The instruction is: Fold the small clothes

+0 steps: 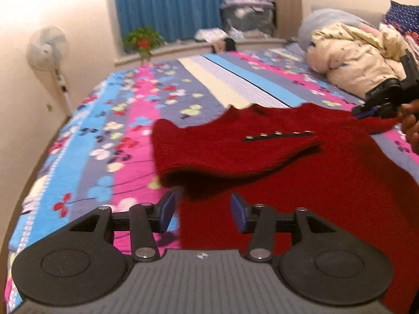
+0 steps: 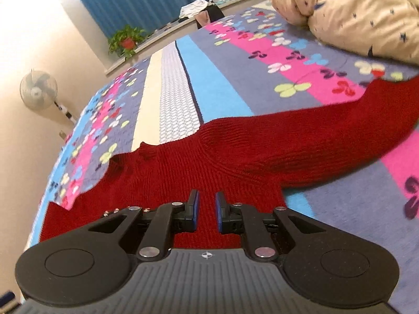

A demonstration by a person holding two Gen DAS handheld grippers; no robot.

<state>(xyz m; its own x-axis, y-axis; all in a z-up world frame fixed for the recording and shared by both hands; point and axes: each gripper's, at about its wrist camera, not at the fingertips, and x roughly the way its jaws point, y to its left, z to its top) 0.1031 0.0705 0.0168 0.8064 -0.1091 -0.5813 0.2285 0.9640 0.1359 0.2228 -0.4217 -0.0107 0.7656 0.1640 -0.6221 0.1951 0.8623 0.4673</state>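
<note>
**Inspector:** Start with the largest item.

**Assistant:** The bed (image 1: 136, 120) carries a floral patchwork cover. A cream quilt (image 1: 351, 55) is bundled at its far right. The task item, a red knit sweater (image 1: 301, 183), lies on the near part of the bed. In the left wrist view one sleeve (image 1: 222, 149) is laid over the body, with a dark studded strip (image 1: 277, 134) on top. In the right wrist view the other sleeve (image 2: 327, 136) stretches out unfolded toward the quilt.

**Inspector:** Grippers?

**Assistant:** The left gripper (image 1: 200, 213) sits at the sweater's left edge, fingers parted and released, nothing between them. The right gripper (image 2: 207, 210) hovers over the sweater body, fingers nearly together with a narrow gap showing; no cloth is visibly pinched. Whether its tips touch the knit, I cannot tell.

**Inspector:** Risks?

**Assistant:** In my judgement, three. The folded sleeve looks loose and raised at its near edge, so a passing finger could drag it open. The knit is thick, so a narrow opening may catch only a surface ridge and slip. The outstretched sleeve lies near the quilt, so pulling it back could snag there.
</note>
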